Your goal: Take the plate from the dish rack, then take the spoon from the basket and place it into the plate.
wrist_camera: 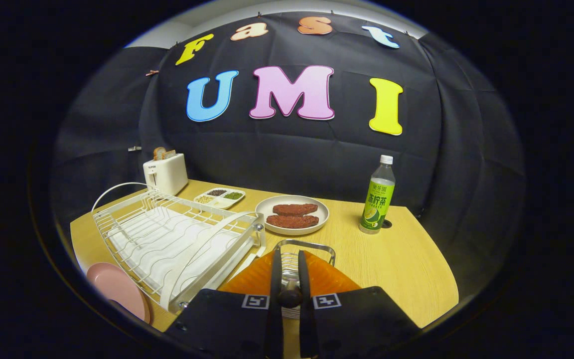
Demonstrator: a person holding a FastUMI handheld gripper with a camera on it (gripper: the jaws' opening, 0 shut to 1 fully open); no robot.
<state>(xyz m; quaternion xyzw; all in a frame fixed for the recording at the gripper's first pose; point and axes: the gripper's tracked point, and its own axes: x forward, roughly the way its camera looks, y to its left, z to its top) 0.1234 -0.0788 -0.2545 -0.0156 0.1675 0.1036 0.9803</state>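
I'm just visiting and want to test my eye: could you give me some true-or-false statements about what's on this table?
1. The round pink plate sits in the white wire dish rack. False: it lies on the wooden table beside the rack.
2. The clear bottle with a green label stands upright. True.
3. The round white plate holds two brown patties. True.
4. The jaws gape wide. False: they stand close together with a small dark rounded thing between them, just short of the metal wire basket. Whether they grip it is unclear.
5. The white toaster is empty. False: a slice of bread sticks out.
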